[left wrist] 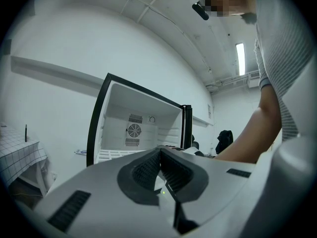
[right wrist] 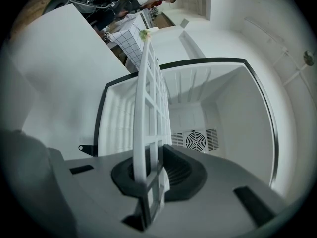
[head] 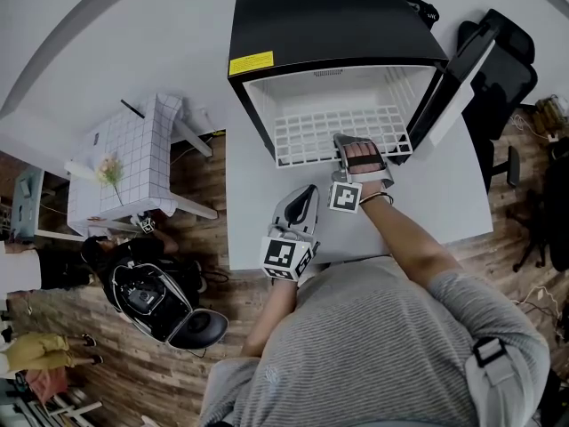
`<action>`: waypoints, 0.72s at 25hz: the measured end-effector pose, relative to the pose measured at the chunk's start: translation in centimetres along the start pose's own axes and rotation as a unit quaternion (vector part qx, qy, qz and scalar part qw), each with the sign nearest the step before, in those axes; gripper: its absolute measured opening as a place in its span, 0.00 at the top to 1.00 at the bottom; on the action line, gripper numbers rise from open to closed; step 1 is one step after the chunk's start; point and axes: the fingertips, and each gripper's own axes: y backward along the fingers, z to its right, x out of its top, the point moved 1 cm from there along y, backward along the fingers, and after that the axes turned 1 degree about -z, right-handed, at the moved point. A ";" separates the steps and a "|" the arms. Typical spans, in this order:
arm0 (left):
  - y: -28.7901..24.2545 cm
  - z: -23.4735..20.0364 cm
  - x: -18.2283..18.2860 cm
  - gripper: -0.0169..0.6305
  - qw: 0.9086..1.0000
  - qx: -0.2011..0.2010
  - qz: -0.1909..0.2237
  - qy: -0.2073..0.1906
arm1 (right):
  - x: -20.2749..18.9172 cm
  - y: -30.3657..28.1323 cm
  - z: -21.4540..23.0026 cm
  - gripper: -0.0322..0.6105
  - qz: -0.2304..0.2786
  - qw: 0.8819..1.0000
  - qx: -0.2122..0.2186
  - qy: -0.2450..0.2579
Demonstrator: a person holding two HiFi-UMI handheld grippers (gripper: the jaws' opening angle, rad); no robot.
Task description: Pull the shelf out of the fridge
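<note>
A small black fridge (head: 329, 25) stands open on a white table (head: 444, 194), its door (head: 462, 69) swung to the right. The white wire shelf (head: 338, 132) sticks out of the fridge's front. My right gripper (head: 356, 154) is shut on the shelf's front edge; in the right gripper view the shelf (right wrist: 148, 118) runs edge-on between the pads. My left gripper (head: 302, 205) rests on the table below the fridge, shut with nothing in it. In the left gripper view the closed left gripper (left wrist: 159, 165) points at the open fridge (left wrist: 133, 128).
A small table with a checked cloth (head: 133, 163) and flowers stands left of the white table. A black helmet-like object (head: 156, 301) lies on the wooden floor at lower left. Black chairs (head: 507, 69) stand at the right. People stand at the far left.
</note>
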 end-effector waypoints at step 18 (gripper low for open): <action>0.4 0.4 -0.2 0.95 1.000 -0.004 0.002 -0.004 | 0.0 2.4 -0.4 0.89 -0.007 1.000 -0.006 0.003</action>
